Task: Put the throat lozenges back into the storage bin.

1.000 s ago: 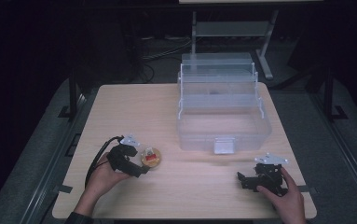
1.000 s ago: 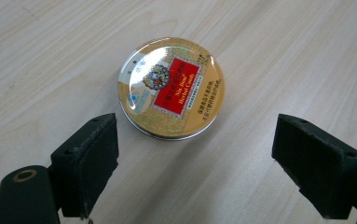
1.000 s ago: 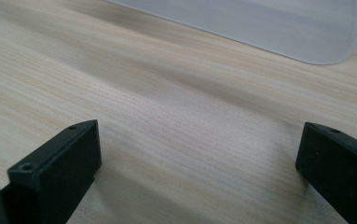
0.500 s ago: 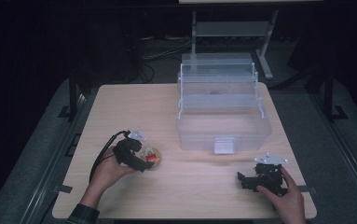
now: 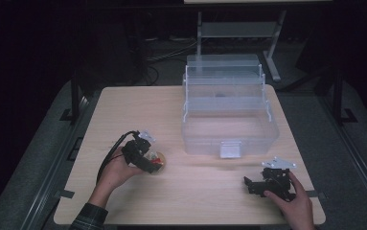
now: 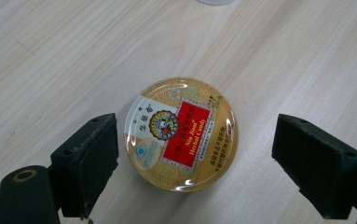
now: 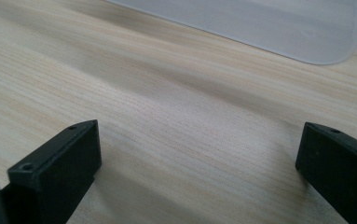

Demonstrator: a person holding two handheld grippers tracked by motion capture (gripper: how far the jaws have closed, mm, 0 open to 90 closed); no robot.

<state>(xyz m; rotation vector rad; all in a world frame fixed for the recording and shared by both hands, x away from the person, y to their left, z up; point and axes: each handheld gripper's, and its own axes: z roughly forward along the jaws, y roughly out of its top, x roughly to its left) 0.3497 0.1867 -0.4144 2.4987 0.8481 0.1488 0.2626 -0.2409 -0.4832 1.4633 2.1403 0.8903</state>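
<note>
The left gripper [image 6: 195,154] hangs over a round candy tin [image 6: 181,134] that lies flat, label up, on the desk [image 5: 210,191] near its left front part. Its jaws stand wide open on either side of the tin, one just beside the rim, the other well clear, neither pressing it; this looks like lining up for a side grasp across the lid's width. The right gripper [image 5: 267,184] rests low near the right front corner, jaws wide open with nothing between them, likely parked out of the way. A clear tiered box [image 5: 226,108] stands open toward the back right, its trays stepped back, probably so the tin can go in.
</note>
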